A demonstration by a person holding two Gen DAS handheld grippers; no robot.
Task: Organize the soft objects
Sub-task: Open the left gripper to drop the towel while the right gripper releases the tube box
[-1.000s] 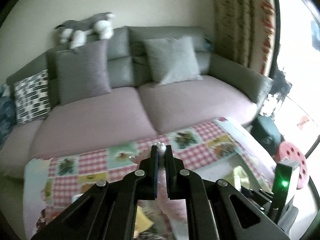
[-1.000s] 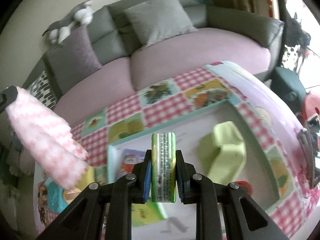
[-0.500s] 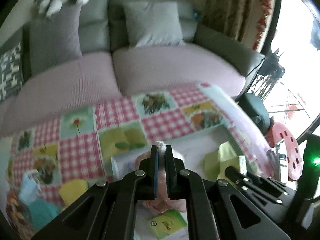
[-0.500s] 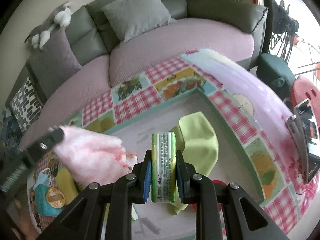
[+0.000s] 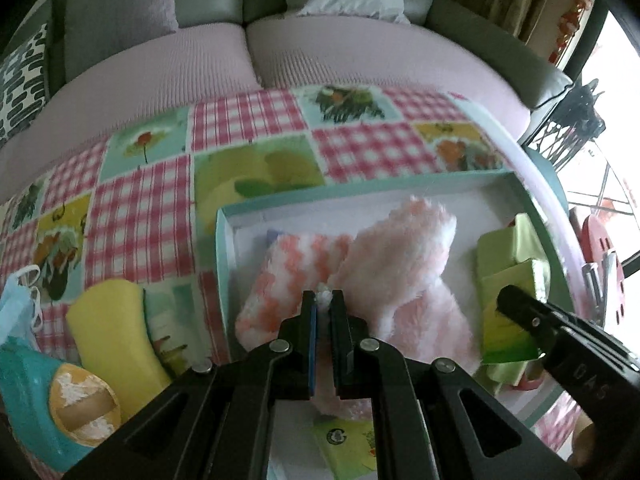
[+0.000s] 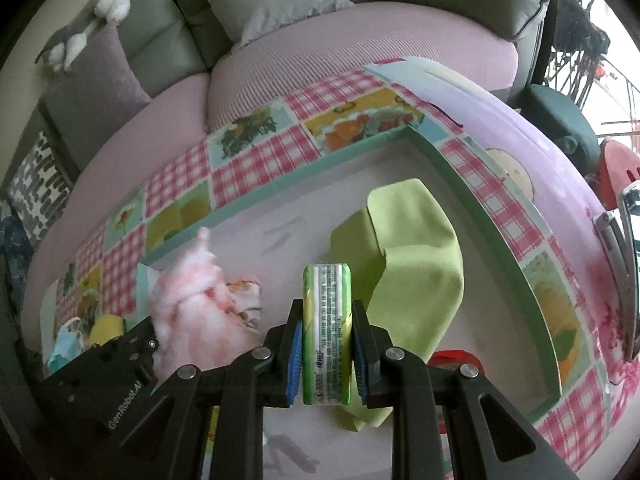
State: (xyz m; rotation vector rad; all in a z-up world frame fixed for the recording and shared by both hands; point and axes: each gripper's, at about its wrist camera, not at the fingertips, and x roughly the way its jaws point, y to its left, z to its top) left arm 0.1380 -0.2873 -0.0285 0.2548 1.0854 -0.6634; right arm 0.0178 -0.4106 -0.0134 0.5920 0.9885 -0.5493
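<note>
Fluff of the pink fuzzy cloth (image 5: 404,256) is pinched in the closed jaws of the left gripper (image 5: 324,305), the cloth lying inside the teal-rimmed tray (image 5: 224,248) on the bench. The right gripper (image 6: 326,344) clamps a green tissue pack (image 6: 327,332) just near of the green cloth (image 6: 416,256).

Tray (image 6: 516,272) middle floor bare; green cloth (image 6: 416,280) blocks right.

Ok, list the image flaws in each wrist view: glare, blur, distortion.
Left wrist view: window at the right edge blown out white; fisheye bends the tray rim and sofa; slight blur on the tablecloth, dark vignette corners. Right wrist view: overexposed window top right; strong barrel curve on the tray rim; tissue pack in the right gripper sharp.
</note>
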